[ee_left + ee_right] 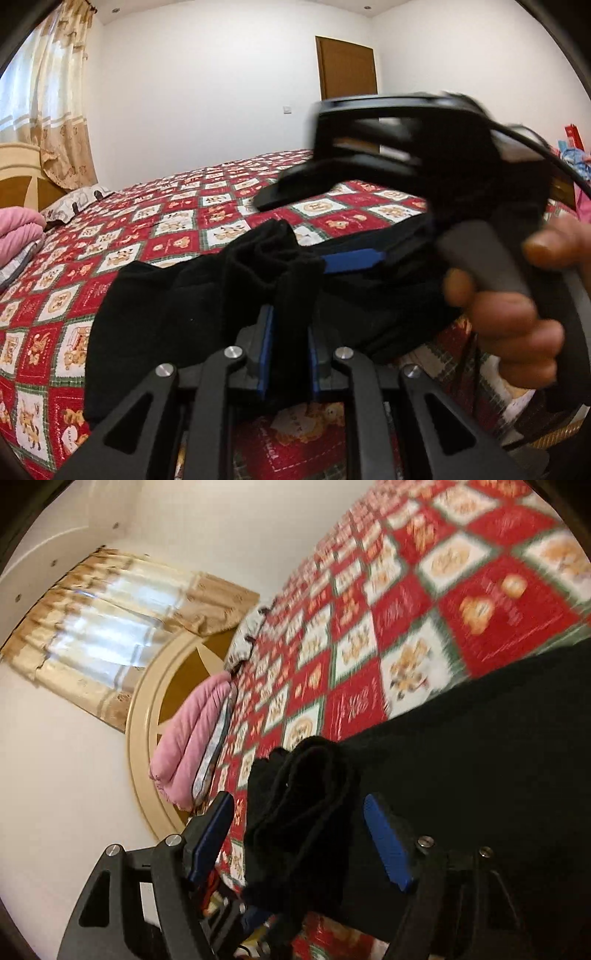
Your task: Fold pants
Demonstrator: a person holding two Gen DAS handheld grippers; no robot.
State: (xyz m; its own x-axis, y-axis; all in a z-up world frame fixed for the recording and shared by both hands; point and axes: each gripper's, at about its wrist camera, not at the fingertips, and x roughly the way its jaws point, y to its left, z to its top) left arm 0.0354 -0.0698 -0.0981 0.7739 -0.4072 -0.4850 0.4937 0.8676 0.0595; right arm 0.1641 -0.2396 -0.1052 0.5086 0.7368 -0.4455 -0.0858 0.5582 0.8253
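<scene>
Left wrist view: white-walled bedroom, with a brown door (pixel 347 68) behind and a curtained window (pixel 40 92) at left. Black pants (pixel 207 295) lie bunched on the red patchwork bedspread (pixel 122 229). The left gripper (pixel 290 349) is clamped on a ridge of the pants fabric, its blue pads close together with cloth between them. The right gripper (pixel 354 236), blurred, reaches in from the right, held by the person's hand (pixel 517 306); one blue pad rests near the cloth.

Right wrist view: the same bedspread (pixel 406 627) runs diagonally toward a round headboard (pixel 177 686) and pink bedding (pixel 192 738). The right gripper (pixel 303 845) stands with its jaws apart, a rolled fold of the pants (pixel 461 775) between the pads, neither pressing on it.

Judgement: the step in hand seems to be securing a second hold on the garment. Done well, the right gripper would close on all layers of the fold at once, well clear of the left hold, so the cloth can be drawn taut and laid flat without twisting
</scene>
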